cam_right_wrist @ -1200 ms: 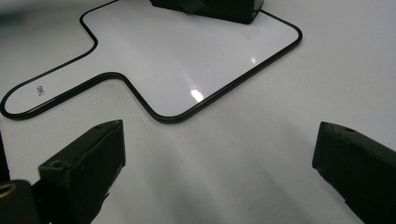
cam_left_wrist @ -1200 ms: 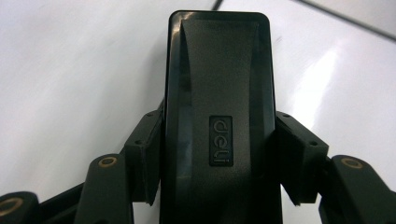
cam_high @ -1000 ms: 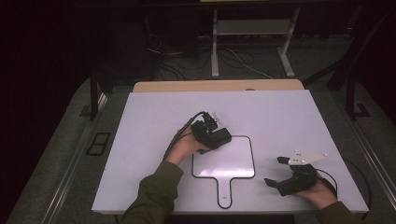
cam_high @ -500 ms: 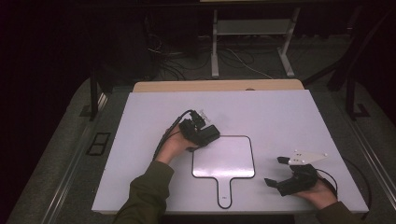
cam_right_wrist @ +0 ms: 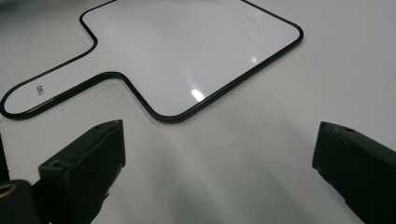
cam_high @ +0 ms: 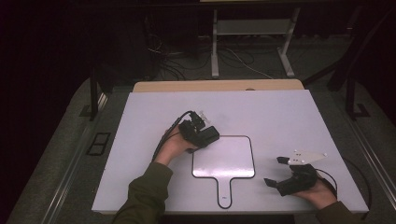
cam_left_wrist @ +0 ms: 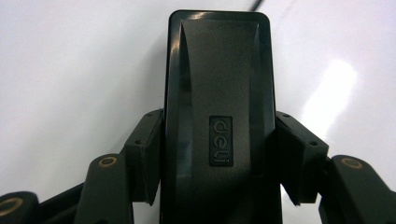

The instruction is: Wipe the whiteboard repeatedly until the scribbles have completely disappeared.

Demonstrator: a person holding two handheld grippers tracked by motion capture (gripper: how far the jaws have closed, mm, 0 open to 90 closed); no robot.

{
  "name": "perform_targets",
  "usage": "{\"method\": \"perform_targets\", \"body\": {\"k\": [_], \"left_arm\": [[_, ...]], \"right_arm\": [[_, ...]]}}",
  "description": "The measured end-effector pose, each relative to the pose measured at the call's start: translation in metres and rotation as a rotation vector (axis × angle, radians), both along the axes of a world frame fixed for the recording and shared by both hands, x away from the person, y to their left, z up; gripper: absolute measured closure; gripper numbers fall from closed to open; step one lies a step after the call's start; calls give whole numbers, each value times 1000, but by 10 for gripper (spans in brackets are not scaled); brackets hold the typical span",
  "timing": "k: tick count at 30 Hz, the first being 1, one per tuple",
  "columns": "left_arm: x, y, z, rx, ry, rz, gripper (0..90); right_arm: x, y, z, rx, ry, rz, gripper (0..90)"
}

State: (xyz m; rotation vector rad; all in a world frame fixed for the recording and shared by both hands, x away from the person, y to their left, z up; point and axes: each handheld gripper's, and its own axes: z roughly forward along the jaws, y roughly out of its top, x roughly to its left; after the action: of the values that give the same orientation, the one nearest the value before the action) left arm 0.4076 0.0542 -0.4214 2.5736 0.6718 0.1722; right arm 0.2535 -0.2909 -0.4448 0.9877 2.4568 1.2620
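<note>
A black block eraser with an embossed logo sits lengthwise between my left gripper's pads, which press on both its sides. In the high view that left gripper hovers with the eraser just off the upper left corner of a paddle-shaped whiteboard lying flat on the table. My right gripper rests near the table's front right, jaws wide apart. Its fingers frame bare tabletop, with the whiteboard and its handle farther ahead.
The white tabletop stretches wide behind and beside the whiteboard. A wooden strip runs along its far edge. Beyond it, cables and a metal stand sit on the dark floor.
My left gripper with the eraser has shifted slightly left, off the whiteboard's upper left corner. The right hand has kept still.
</note>
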Motion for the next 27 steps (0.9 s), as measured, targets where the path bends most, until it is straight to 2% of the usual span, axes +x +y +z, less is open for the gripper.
{"method": "perform_targets", "body": {"k": [3,6,15,19,27], "left_arm": [[-1,0,0,1,-7,-6,387],[3,3,-1,-19,-1,19,387],[17,3,-1,-3,-11,46,387],[13,3,0,-1,-10,46,387],[-5,5,0,-4,-7,7,387]], "right_arm": [[0,0,0,0,0,0,15],[0,0,0,0,-2,-1,15],[0,-1,0,1,0,0,15],[0,-2,0,5,-3,-3,15],[0,0,0,1,-1,0,15]]}}
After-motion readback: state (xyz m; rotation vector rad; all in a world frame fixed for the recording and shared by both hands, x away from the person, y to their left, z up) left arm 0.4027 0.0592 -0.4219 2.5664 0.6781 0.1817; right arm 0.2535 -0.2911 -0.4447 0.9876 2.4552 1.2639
